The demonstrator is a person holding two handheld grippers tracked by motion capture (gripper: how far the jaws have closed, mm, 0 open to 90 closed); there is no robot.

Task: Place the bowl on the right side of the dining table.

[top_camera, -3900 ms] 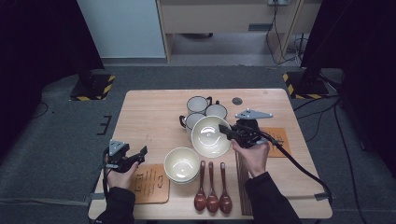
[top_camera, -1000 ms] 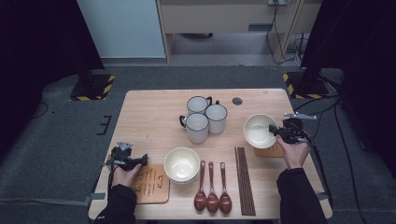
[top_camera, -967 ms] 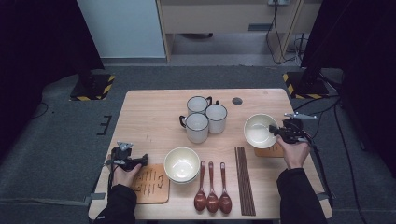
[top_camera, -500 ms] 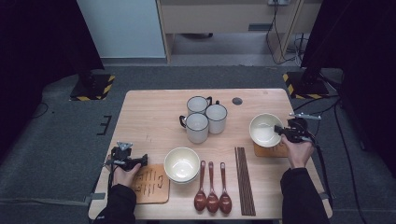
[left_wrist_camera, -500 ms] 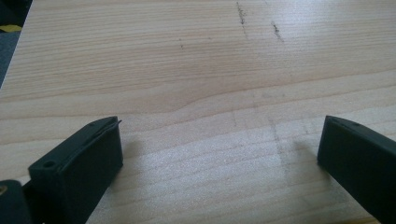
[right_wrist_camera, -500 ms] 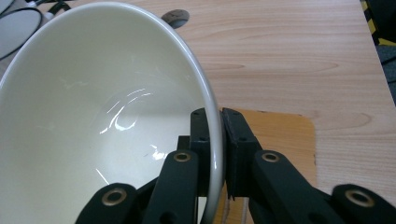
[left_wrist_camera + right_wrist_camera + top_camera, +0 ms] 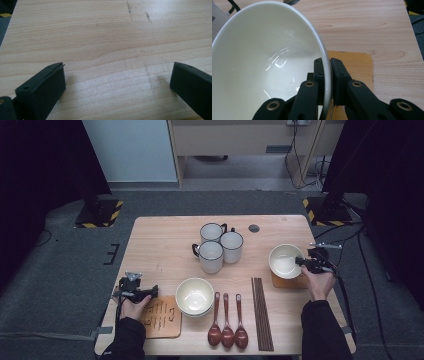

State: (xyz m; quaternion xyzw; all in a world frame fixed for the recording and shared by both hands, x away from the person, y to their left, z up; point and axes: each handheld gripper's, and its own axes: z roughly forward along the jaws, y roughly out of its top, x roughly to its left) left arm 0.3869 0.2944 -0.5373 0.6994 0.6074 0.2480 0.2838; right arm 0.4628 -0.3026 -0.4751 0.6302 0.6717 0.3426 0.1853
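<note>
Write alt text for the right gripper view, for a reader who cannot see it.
The right gripper's two black jaws are shut on the rim of a glossy white ceramic bowl, one jaw inside and one outside. Beneath it lies a square brown wooden coaster on the pale wooden table.

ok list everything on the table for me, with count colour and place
bowl: 1, white, over the right coaster, rim pinched by the right tongs
stacked bowls: white, front centre
mugs: 3, white, back centre
spoons: 3, brown, front centre
chopsticks: dark brown bundle, right of the spoons
coasters: 2, wooden, one front left, one under the held bowl
table: 1, light wood
left tongs: open, front left
right tongs: shut on the bowl rim
</note>
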